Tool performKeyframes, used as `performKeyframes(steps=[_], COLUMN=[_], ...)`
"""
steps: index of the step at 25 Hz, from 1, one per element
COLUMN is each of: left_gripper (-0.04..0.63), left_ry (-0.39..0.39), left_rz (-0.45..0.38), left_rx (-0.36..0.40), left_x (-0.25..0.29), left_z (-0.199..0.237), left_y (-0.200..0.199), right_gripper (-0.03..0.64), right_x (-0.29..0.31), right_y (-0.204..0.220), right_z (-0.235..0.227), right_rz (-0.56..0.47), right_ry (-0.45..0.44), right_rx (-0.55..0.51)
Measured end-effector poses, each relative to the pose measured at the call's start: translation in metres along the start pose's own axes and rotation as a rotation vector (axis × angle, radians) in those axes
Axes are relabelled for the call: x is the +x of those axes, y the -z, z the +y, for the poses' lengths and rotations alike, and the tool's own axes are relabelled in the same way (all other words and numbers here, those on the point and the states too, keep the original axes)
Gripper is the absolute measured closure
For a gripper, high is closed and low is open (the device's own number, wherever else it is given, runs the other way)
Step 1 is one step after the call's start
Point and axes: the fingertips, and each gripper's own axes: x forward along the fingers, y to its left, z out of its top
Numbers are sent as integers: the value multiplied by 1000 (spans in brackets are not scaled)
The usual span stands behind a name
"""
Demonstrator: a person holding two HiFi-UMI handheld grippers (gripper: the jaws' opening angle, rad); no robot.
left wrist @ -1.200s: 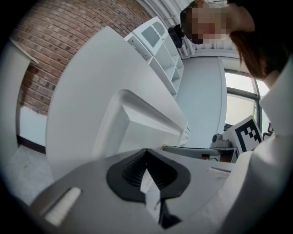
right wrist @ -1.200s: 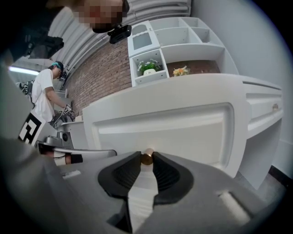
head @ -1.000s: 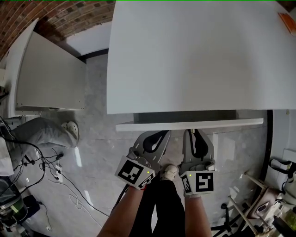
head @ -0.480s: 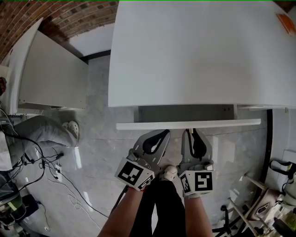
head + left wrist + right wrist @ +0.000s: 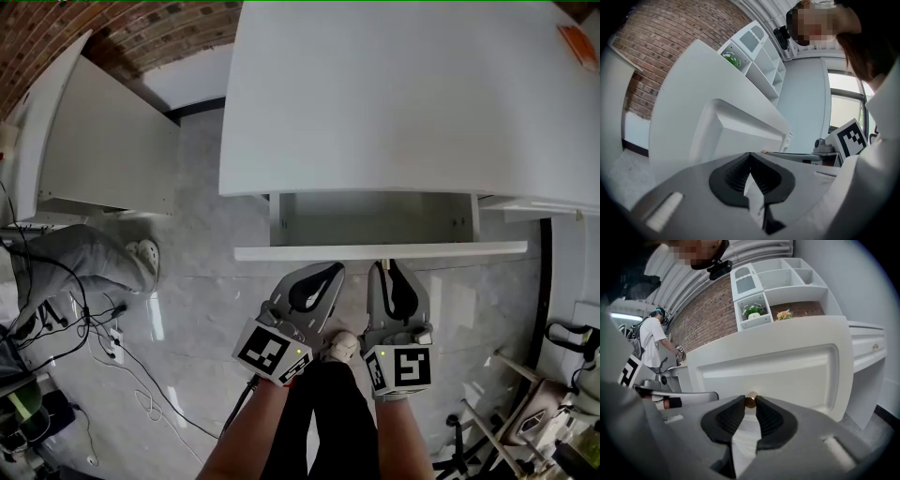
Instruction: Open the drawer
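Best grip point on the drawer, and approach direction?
The small brass knob at the middle of the drawer front. Come straight at the panel, claw tips either side: nothing else juts from that face. The right claw pinches it so.

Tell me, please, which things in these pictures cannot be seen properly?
Drawer back part: head view, hidden under the tabletop.
Knob: right gripper view, mostly covered by the right gripper closed on it; unseen in head view.
Orange item: head view, cut off by the picture edge.
Shelf plants: right gripper view, too small to identify.
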Motion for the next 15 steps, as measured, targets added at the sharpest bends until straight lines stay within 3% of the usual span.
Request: performKeyframes(steps=[15], left_gripper=[592], left_ry=[-11], left_rz=[-1], left_rx=[22], left_x=[-18], left_z=[-28], left_y=[13], right_gripper=[546], right_x=[-37], right_y=[13], right_z=[7], right_rz=[6], right_ry=[-15], right_rx=[-19])
